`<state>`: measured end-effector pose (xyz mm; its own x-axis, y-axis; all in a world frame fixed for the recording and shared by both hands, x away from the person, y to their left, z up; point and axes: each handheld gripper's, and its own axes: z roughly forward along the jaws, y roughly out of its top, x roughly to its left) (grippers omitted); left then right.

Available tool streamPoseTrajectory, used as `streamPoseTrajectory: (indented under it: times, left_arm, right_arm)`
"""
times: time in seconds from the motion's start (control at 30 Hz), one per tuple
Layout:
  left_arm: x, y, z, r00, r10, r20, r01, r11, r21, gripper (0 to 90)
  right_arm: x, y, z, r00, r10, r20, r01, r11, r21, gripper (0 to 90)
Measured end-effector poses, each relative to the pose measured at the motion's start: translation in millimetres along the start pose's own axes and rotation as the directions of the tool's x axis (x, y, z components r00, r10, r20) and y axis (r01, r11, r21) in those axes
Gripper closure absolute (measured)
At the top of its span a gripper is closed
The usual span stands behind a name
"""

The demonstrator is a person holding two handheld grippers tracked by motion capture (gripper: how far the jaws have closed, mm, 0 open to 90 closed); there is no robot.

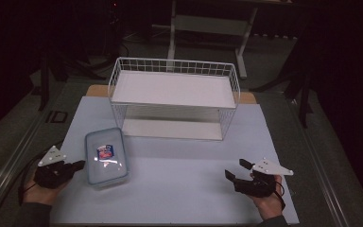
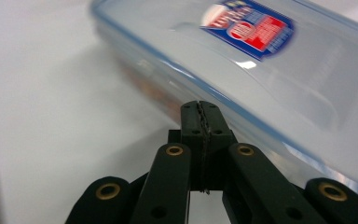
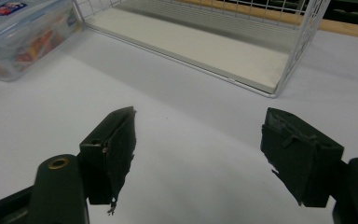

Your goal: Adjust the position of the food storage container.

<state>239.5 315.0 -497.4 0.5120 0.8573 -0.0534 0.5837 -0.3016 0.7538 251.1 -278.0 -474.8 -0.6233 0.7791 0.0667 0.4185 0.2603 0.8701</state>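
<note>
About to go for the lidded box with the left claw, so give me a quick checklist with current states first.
1. Left claw open for a grasp: not ok, jaws pressed shut.
2. Clear plastic food box with blue-rimmed lid lid on: ok.
3. Box free of the left claw: ok, just beside its near edge.
4. Right claw open and empty: ok.
5. White wire two-tier rack shelves bare: ok.
6. Box contents: cannot tell, only coloured shapes through the wall.
</note>
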Motion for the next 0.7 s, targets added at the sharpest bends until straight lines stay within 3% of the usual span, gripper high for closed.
streamPoseTrajectory:
  times: [0.03,0.07,0.1,0.17,0.2,0.27,0.3,0.33,0.37,0.53,0.57,0.6,0.63,0.7]
  left_arm:
    - [-4.5,1.5,1.3,0.9996,0.020,0.020,-0.020,0.9998,0.004,89.6]
    - [-14.0,5.3,4.9,0.9962,0.054,0.068,-0.055,0.9984,0.013,89.6]
    - [-14.0,5.3,4.9,0.9962,0.054,0.068,-0.055,0.9984,0.013,89.6]
    - [-24.5,10.6,10.1,0.9896,0.092,0.110,-0.095,0.9952,0.020,89.6]
    - [-36.9,17.4,16.4,0.9806,0.142,0.136,-0.147,0.9888,0.027,89.5]
    - [-50.3,24.4,23.0,0.9694,0.201,0.140,-0.208,0.9775,0.034,89.6]
    - [-50.3,24.4,23.0,0.9694,0.201,0.140,-0.208,0.9775,0.034,89.5]
    - [-55.9,28.0,26.5,0.9654,0.215,0.148,-0.222,0.9744,0.036,89.5]
    - [-65.1,34.6,33.7,0.9564,0.240,0.166,-0.250,0.9674,0.039,89.5]
    - [-83.1,46.9,48.9,0.9424,0.268,0.200,-0.280,0.9594,0.035,89.4]
    - [-83.1,46.9,48.9,0.9424,0.268,0.200,-0.280,0.9594,0.035,89.5]
    - [-84.3,48.4,49.9,0.9389,0.272,0.211,-0.284,0.9586,0.027,89.5]
    - [-86.4,50.0,48.2,0.9285,0.289,0.233,-0.299,0.9544,0.005,89.5]
    - [-87.4,51.6,45.9,0.9250,0.300,0.233,-0.308,0.9513,-0.002,89.5]
  right_arm:
    - [-0.1,0.0,0.0,1.0000,0.002,-0.002,-0.002,1.000,0.000,26.0]
    - [-0.1,0.0,0.1,1.0000,0.000,-0.002,0.000,1.000,0.000,25.9]
    - [-0.1,0.0,0.1,1.0000,0.000,-0.002,0.000,1.000,0.000,25.9]
    - [0.5,0.0,0.3,1.0000,-0.002,-0.004,0.002,1.000,0.000,26.0]
    - [0.6,0.0,0.3,1.0000,-0.003,-0.004,0.003,1.000,0.000,25.9]
    - [0.6,0.0,0.2,1.0000,-0.003,-0.005,0.003,1.000,0.000,26.0]
    - [0.6,0.0,0.2,1.0000,-0.003,-0.005,0.003,1.000,0.000,26.0]
    - [0.4,0.0,0.2,1.0000,-0.003,-0.006,0.003,1.000,0.000,26.0]
    - [0.2,0.0,0.0,1.0000,-0.002,-0.006,0.002,1.000,0.000,26.0]
    - [0.1,0.0,-0.3,1.0000,-0.002,-0.007,0.002,1.000,-0.001,26.0]
    - [0.1,0.0,-0.5,1.0000,-0.002,-0.007,0.002,1.000,-0.001,26.0]
    - [0.1,0.0,-0.5,1.0000,-0.002,-0.007,0.002,1.000,-0.001,26.0]
    - [-0.1,0.1,-1.0,1.0000,-0.002,-0.008,0.002,1.000,-0.004,26.0]
    - [-0.4,0.0,-1.1,1.0000,-0.001,-0.006,0.001,1.000,-0.004,26.0]
